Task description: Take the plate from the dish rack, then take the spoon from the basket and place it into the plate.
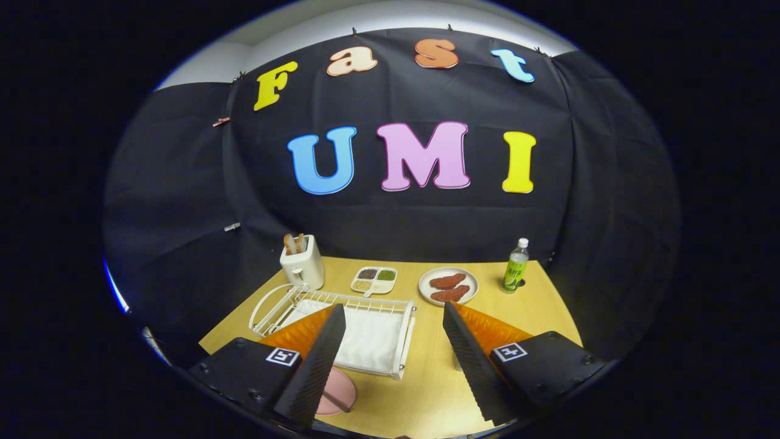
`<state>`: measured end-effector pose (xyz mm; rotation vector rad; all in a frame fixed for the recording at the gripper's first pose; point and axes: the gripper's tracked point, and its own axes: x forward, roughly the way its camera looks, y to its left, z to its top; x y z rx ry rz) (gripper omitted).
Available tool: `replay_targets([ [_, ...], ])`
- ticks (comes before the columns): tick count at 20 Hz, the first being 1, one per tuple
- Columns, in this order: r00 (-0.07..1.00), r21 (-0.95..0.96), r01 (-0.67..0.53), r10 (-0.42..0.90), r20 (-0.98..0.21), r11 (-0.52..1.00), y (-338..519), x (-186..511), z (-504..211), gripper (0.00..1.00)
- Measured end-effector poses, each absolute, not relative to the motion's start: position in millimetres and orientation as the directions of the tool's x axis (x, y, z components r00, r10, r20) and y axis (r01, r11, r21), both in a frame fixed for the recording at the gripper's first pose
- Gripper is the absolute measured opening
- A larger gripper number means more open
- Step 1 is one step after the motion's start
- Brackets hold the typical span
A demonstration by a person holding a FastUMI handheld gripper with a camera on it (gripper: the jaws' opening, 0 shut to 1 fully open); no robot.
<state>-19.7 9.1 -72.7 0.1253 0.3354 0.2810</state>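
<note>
My gripper (pixel 393 306) is held high above the wooden table (pixel 426 390), open wide, with nothing between the fingers. A pink plate (pixel 338 387) lies flat on the table just in front of the white wire dish rack (pixel 365 303), partly hidden by my left finger (pixel 317 360). A thin dark handle (pixel 337 403), seemingly the spoon's, lies across the plate's near side. The rack has a white cloth (pixel 372 338) in it and sits between and beyond the fingers, more toward the left one. I cannot make out the basket.
Beyond the rack stand a white toaster (pixel 302 263) with toast in it, a small divided dish (pixel 374 280) of seasonings, a plate of meat slices (pixel 448 286) and a green-labelled bottle (pixel 515 267). Black cloth walls close the table's back and sides.
</note>
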Motion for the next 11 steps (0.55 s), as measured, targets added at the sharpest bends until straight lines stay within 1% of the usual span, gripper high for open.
replay_targets([
  [4, 0.935, 0.139, -0.209, 0.240, -0.260, 0.968, -17.0, -18.0, -51.8, 0.99],
  [11, 0.937, 0.154, -0.185, 0.222, -0.271, 0.971, -27.8, -17.8, -58.8, 0.98],
])
